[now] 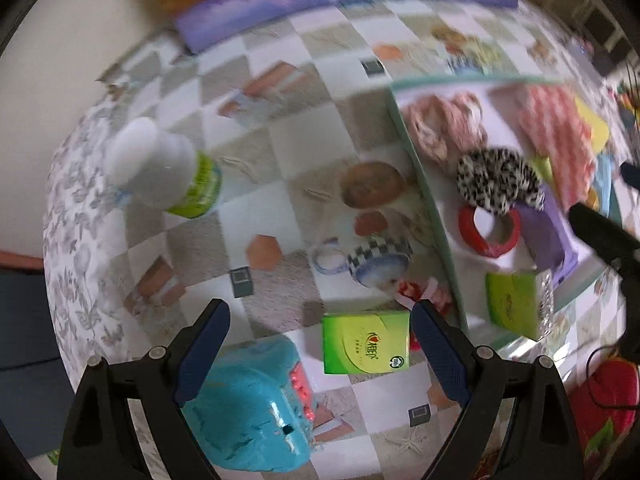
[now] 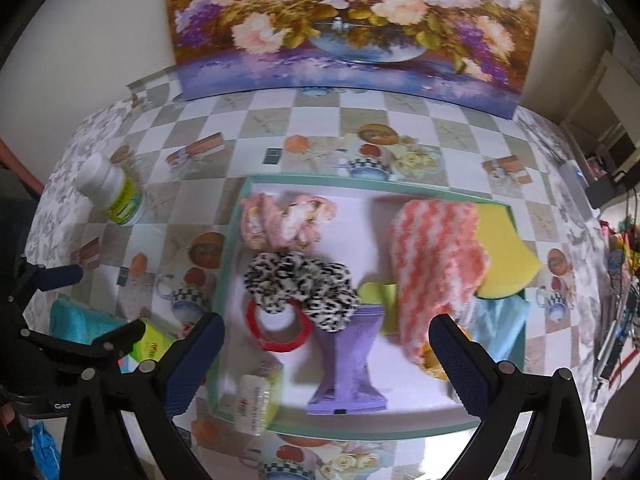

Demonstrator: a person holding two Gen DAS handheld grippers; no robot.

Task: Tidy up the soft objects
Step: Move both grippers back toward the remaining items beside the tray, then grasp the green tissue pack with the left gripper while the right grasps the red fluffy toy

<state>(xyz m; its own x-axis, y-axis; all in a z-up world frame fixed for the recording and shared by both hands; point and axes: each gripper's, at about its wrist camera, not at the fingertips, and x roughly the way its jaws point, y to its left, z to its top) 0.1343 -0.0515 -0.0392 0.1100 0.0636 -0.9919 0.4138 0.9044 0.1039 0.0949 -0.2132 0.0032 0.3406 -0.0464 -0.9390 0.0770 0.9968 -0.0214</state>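
Left gripper: jaws wide apart and holding nothing; it hangs over the green tissue pack on the tablecloth, with the teal sponge-like block just beside the left finger.
Right gripper: jaws wide apart, nothing held; it looks down into the tray, over the purple pouch.
Soft things already in the tray: pink scrunchie; leopard scrunchie lying partly over the red ring; striped pink cloth over the yellow sponge; a second tissue pack at the near left corner.
Soft things outside the tray: the green tissue pack and the teal block — both near the tray's left wall.
Risk, grasp: the pack lies nearer the right finger than the left, so closing now could push it sideways rather than clamp it; its film wrap looks slippery.
Risk, crowding: the teal block could be nudged or caught by the left finger.
Risk, collision: both grippers work near the same tray corner — they could knock together, or shove the tray.
Risk, placement: the tray is crowded; a pack dropped on the scrunchie pile may slide off.
Bystander: the white bottle stands well apart, out of harm's way.
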